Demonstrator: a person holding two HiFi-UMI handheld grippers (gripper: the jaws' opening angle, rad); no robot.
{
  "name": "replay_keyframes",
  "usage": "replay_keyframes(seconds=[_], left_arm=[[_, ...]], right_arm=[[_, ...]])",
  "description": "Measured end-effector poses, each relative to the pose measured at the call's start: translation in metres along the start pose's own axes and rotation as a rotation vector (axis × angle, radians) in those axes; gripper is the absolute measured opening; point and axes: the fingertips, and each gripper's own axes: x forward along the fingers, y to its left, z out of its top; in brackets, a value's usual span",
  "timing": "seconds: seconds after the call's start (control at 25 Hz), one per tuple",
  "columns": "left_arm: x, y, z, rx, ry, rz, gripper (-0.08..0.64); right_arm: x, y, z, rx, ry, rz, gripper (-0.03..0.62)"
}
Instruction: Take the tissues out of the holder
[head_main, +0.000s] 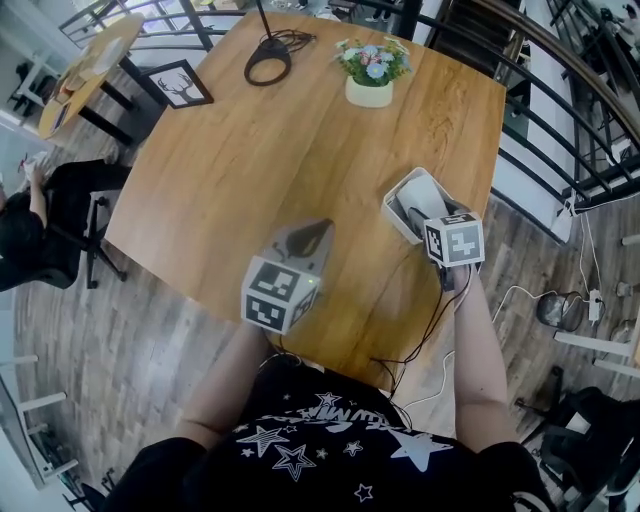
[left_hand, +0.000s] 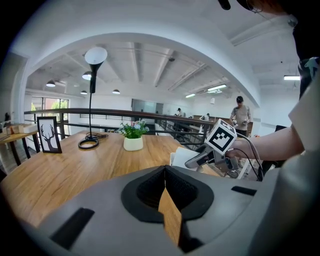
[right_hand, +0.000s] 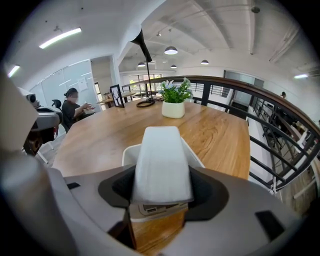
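Note:
A white tissue pack (right_hand: 162, 160) lies tilted up out of the white holder (right_hand: 129, 155) near the table's right edge. My right gripper (right_hand: 161, 192) straddles the pack, and its dark pads touch both long sides. In the head view the right gripper (head_main: 415, 215) reaches into the holder (head_main: 393, 213), hiding most of the pack. My left gripper (head_main: 318, 228) hovers over the table's near part, left of the holder, with its jaws together and nothing held. In the left gripper view the left gripper (left_hand: 165, 172) faces the right gripper (left_hand: 197, 161) and the holder (left_hand: 181, 157).
A potted plant (head_main: 370, 75), a lamp base with its cable (head_main: 268, 62) and a framed deer picture (head_main: 180, 85) stand at the far end of the wooden table (head_main: 260, 170). A metal railing (head_main: 540, 120) runs along the right. A seated person (head_main: 20, 230) is at the left.

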Motion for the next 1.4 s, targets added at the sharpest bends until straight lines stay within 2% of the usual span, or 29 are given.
replay_keyframes(seconds=[0.28,0.4,0.68,1.04,1.4], left_arm=[[-0.019,0.019,0.012,-0.011,-0.037,-0.019,0.014],[-0.030,0.023,0.015,-0.003,-0.045,-0.036,0.014],[-0.047,0.025,0.024,0.008,-0.074,-0.088,0.014],[-0.073,0.043,0.037,0.025,-0.111,-0.139,0.014],[-0.093,0.064,0.035,0.057,-0.117,-0.213,0.014]], right_arm=[[-0.032,0.004,0.016,0.039,-0.053,-0.072,0.273],[-0.050,0.011,0.022,0.091,-0.098,-0.084,0.273],[-0.093,0.033,0.031,0.130,-0.184,-0.115,0.273],[-0.128,0.091,0.037,0.184,-0.249,-0.116,0.273],[-0.130,0.149,0.027,0.265,-0.271,-0.126,0.273]])
